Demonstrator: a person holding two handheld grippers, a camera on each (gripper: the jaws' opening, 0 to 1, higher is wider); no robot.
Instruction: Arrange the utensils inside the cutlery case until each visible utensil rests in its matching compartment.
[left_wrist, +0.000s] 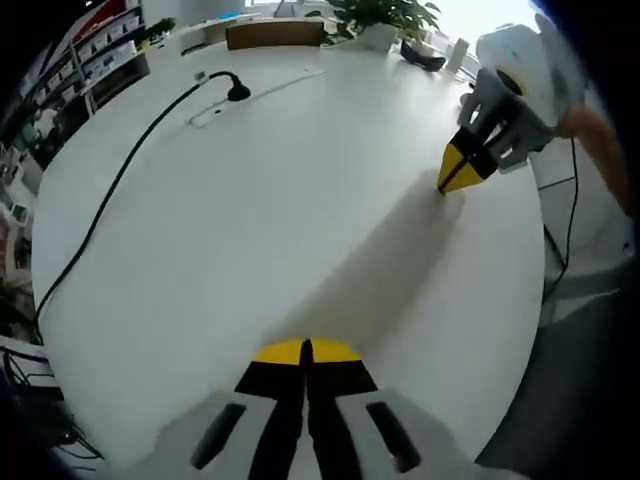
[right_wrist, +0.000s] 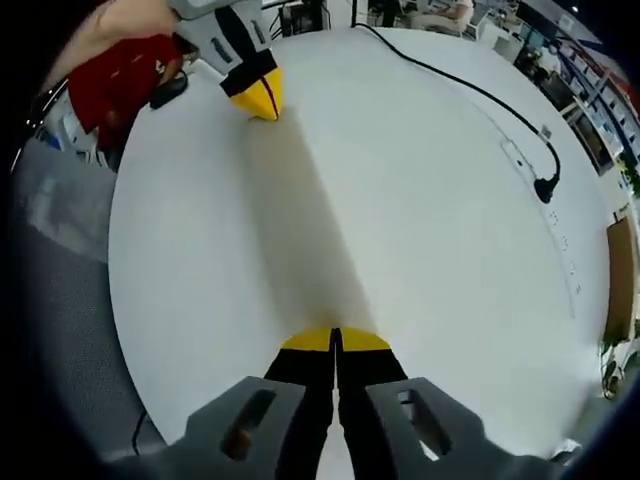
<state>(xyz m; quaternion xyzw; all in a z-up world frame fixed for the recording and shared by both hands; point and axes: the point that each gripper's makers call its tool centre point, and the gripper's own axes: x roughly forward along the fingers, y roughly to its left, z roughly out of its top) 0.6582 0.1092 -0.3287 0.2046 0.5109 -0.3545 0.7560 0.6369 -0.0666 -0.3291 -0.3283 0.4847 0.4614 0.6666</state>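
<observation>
Plainly, the white table (left_wrist: 250, 200) took up most of both views, its top bare apart from a black cable (left_wrist: 110, 200) that ran from the lower left of the left gripper view up to a plug near the upper middle, and in the right gripper view curved down the upper right to its plug (right_wrist: 546, 187). Beyond the table's far edge, shelves (left_wrist: 95, 50) stood at the upper left and a potted plant (left_wrist: 385, 15) at the top of the left gripper view. The left gripper (left_wrist: 305, 352) rose from the bottom centre of its view with its yellow-tipped jaws pressed together on nothing, resting low over the table; the right gripper (right_wrist: 334, 340) stood the same way, jaws together and empty. Each also appeared in the other's view, at the upper right and upper left. No cutlery case or utensil was anywhere on the table, so where they lay could not be told. By my judgement the sorting had not begun, and the next move called for bringing the case and utensils within reach. No readable brand or writing appeared.
</observation>
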